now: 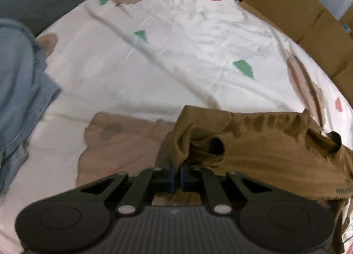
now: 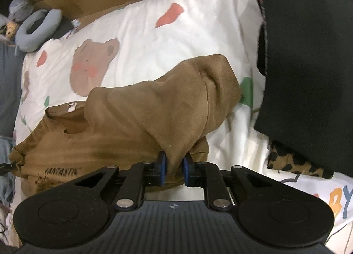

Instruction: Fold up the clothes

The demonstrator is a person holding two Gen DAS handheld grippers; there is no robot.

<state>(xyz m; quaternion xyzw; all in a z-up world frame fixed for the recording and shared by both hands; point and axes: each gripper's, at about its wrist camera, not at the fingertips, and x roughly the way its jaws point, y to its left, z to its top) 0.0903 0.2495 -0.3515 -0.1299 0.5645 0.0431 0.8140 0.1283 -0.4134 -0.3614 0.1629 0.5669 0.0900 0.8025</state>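
Where the left wrist camera looks down, left gripper (image 1: 177, 173) nearly closed, blue pads (image 1: 171, 176) pinching a thin fold of the brown garment (image 1: 253, 143). Garment bunched low and to the right of the frame, lifted slightly at the pinched corner, spreading rightward over the white bedsheet (image 1: 176, 55) printed with green and coral shapes and bear faces. Blue denim item (image 1: 19, 82) at the left edge, lying on the sheet, apart from the brown cloth. Brown cardboard (image 1: 297, 11) at the upper right, past the sheet's edge.

From the right wrist camera, right gripper (image 2: 174, 171) narrowed on a thicker bunch of the same brown garment (image 2: 154, 110), cloth clamped between the blue pads (image 2: 162, 171). Garment draped away from the grip across the printed bedsheet (image 2: 198, 22), dark lettering (image 2: 60, 170) visible at lower left. Black fabric (image 2: 308, 55) along the right side, leopard-print piece (image 2: 293, 163) beneath it. Grey ring-shaped cushion (image 2: 37, 31) at upper left.
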